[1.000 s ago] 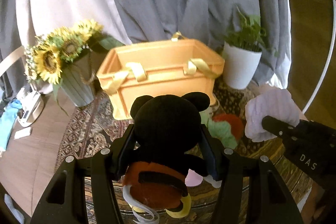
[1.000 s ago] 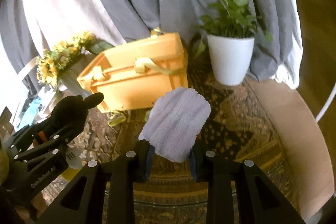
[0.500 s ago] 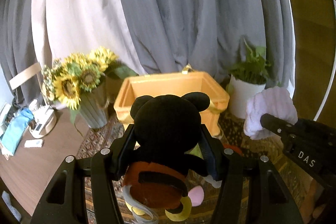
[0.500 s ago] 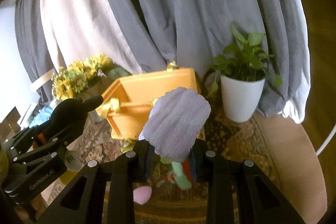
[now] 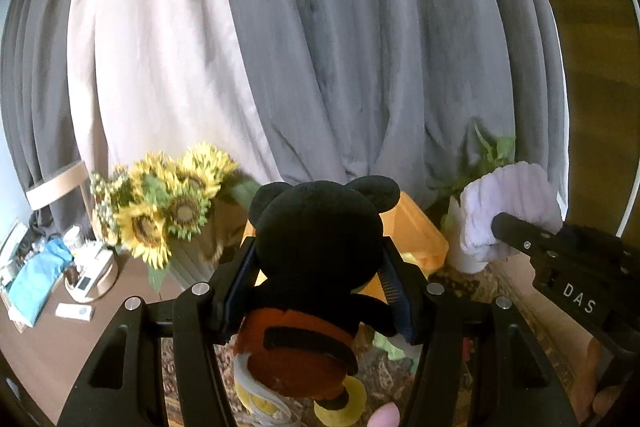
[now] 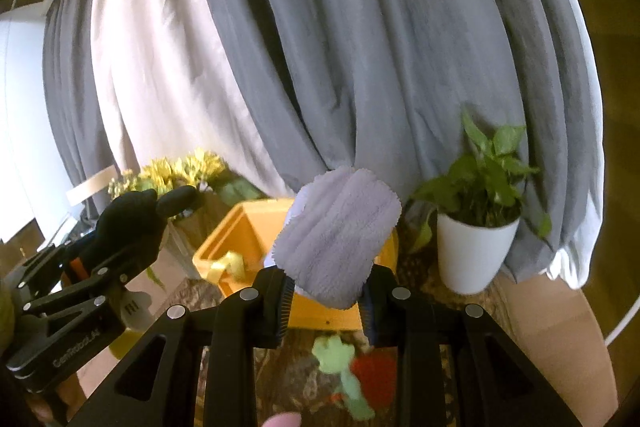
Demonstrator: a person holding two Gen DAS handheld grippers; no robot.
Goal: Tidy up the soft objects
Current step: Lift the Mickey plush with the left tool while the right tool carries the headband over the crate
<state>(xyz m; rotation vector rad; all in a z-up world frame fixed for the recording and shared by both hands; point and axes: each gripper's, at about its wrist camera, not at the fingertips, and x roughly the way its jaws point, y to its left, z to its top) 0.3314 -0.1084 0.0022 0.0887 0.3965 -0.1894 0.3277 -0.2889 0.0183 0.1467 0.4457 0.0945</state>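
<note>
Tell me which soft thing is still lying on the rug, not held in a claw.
The green and red plush toy on the patterned rug, in front of the orange basket. The black mouse plush and lilac cloth are both claw-held.

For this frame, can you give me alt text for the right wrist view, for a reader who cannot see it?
The right gripper holds a fluffy lilac cloth up in front of an open orange basket on a patterned rug. At left, the left gripper grips a black plush mouse; sunflowers, a potted plant and grey curtains stand behind.
</note>
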